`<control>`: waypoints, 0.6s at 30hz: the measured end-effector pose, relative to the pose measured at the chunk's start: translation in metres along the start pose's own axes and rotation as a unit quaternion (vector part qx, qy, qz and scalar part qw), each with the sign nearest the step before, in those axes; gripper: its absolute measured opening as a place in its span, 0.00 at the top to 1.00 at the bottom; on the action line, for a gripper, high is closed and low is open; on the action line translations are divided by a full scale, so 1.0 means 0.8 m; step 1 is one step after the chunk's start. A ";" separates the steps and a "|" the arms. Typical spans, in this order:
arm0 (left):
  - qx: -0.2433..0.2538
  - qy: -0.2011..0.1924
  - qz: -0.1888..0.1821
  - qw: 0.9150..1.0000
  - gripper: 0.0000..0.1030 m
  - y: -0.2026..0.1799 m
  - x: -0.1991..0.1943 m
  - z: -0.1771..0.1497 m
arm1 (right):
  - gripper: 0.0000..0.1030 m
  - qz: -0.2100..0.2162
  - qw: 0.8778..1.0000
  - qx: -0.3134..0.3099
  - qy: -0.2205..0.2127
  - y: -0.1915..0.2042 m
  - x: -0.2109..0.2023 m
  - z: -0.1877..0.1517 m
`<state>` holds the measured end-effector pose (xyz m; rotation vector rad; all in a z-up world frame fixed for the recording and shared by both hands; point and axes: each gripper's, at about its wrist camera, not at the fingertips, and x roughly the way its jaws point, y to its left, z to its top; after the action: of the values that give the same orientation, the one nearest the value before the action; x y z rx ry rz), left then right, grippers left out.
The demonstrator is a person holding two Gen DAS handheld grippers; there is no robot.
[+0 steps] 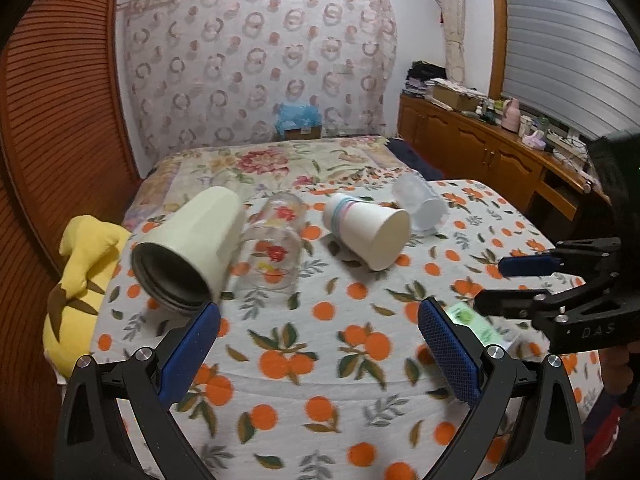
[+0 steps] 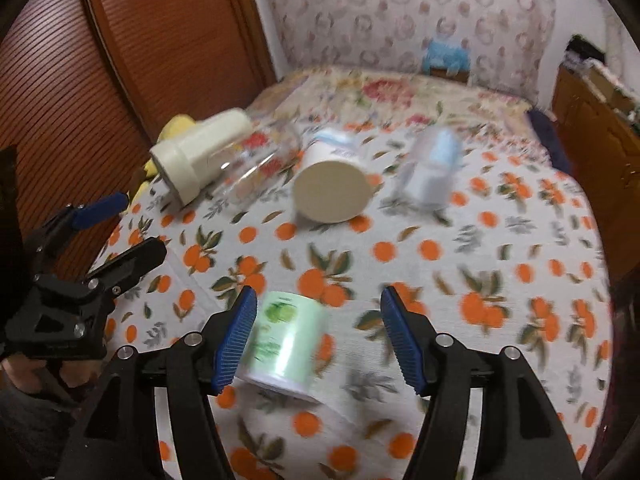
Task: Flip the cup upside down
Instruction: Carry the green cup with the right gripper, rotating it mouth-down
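Several cups lie on their sides on the orange-print cloth [image 1: 320, 320]. A cream tumbler [image 1: 192, 244] [image 2: 200, 156] lies at the left, mouth toward me. Beside it lies a clear flowered glass [image 1: 272, 252] [image 2: 256, 168], then a white paper cup [image 1: 368, 232] [image 2: 332, 184] and a frosted plastic cup [image 1: 420, 204] [image 2: 432, 172]. A green-printed cup [image 2: 288, 340] [image 1: 476, 324] stands between my right gripper's open fingers, close to the left pad. My right gripper [image 2: 318, 334] [image 1: 492, 284] is open around it. My left gripper [image 1: 320, 344] [image 2: 132, 224] is open and empty.
A yellow plush toy [image 1: 80, 288] lies at the cloth's left edge. A wooden slatted wall [image 1: 52, 120] runs along the left. A wooden cabinet [image 1: 480, 148] with clutter stands at the right. A blue bag on a box [image 1: 300, 120] sits at the far end of the bed.
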<state>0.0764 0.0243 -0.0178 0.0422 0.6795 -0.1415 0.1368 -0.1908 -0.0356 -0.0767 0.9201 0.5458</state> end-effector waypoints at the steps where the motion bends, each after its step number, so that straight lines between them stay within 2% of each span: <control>1: 0.001 0.003 -0.003 1.000 0.07 -0.005 0.001 0.002 | 0.35 -0.004 1.000 0.001 -0.009 -0.006 -0.007 -0.005; 9: 0.030 0.059 -0.036 0.997 0.09 -0.071 0.024 0.025 | 0.35 -0.013 0.999 0.017 -0.044 -0.042 -0.027 -0.050; 10: 0.033 0.067 -0.042 0.996 0.15 -0.078 0.027 0.027 | 0.35 -0.012 0.999 0.021 -0.045 -0.046 -0.026 -0.054; 12: 0.033 0.091 -0.052 0.994 0.20 -0.090 0.037 0.032 | 0.35 -0.007 0.999 0.027 -0.046 -0.054 -0.025 -0.062; 18: 0.025 0.151 -0.062 0.986 0.32 -0.112 0.063 0.034 | 0.35 0.003 0.998 0.037 -0.054 -0.065 -0.024 -0.079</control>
<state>0.1192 -0.0722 -0.0272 0.0710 0.9816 -0.2763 0.1056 -0.2619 -0.0682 0.0226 0.8347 0.5164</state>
